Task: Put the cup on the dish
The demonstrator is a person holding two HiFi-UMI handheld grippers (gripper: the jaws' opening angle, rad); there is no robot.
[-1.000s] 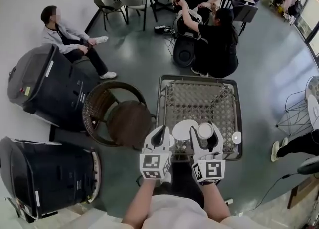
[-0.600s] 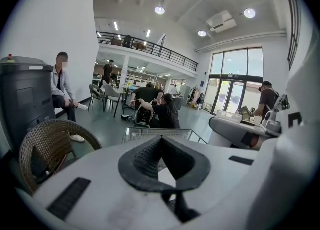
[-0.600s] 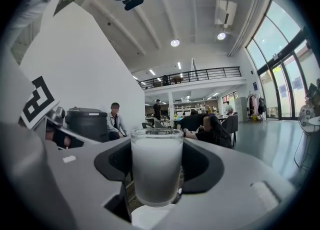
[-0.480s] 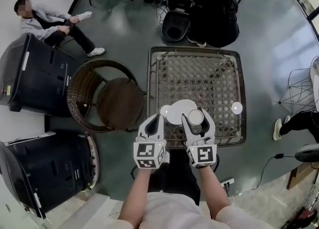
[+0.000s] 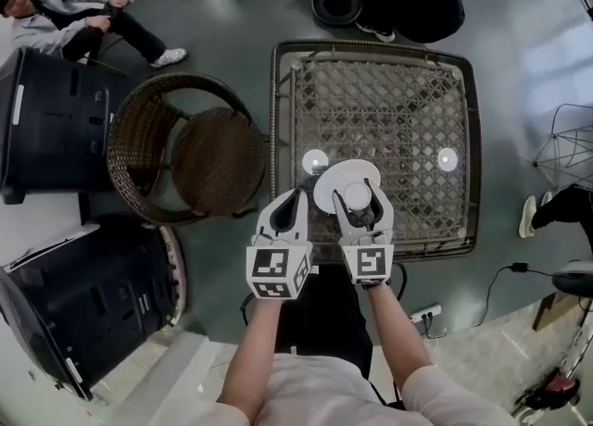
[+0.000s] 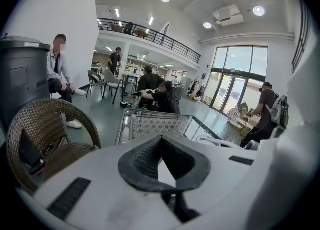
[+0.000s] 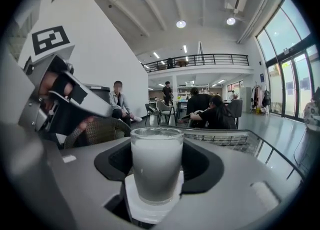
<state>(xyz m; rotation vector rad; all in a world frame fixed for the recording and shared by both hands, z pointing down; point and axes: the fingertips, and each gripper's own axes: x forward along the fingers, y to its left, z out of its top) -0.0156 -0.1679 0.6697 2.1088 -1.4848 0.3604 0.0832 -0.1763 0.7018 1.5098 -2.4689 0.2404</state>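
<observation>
Jaws on my right gripper point(image 5: 358, 198) are clamped around the cup point(image 7: 156, 166), a frosted, milky glass standing upright between the pads, which press its sides. Directly beneath those jaws lies the dish point(image 5: 345, 172), a white round plate on the wicker-lattice table point(image 5: 389, 91). The cup's base shows right over the plate's white face. I cannot tell whether it already touches the dish or hangs just above it.

My left gripper point(image 5: 295, 200) is closed with nothing in it: the dark pads meet at their tips and only a bare loop shows between them. Its tip sits just beside the near-left edge of the dish, apart from the cup.

Just ahead of my left jaws, a small white round thing point(image 5: 315, 161) lies on the table beside the dish. A second small white disc point(image 5: 447, 159) lies well off to the right of my right jaws. Off to the left of my left jaws stands a brown wicker chair point(image 5: 185, 151), just beside the table.
</observation>
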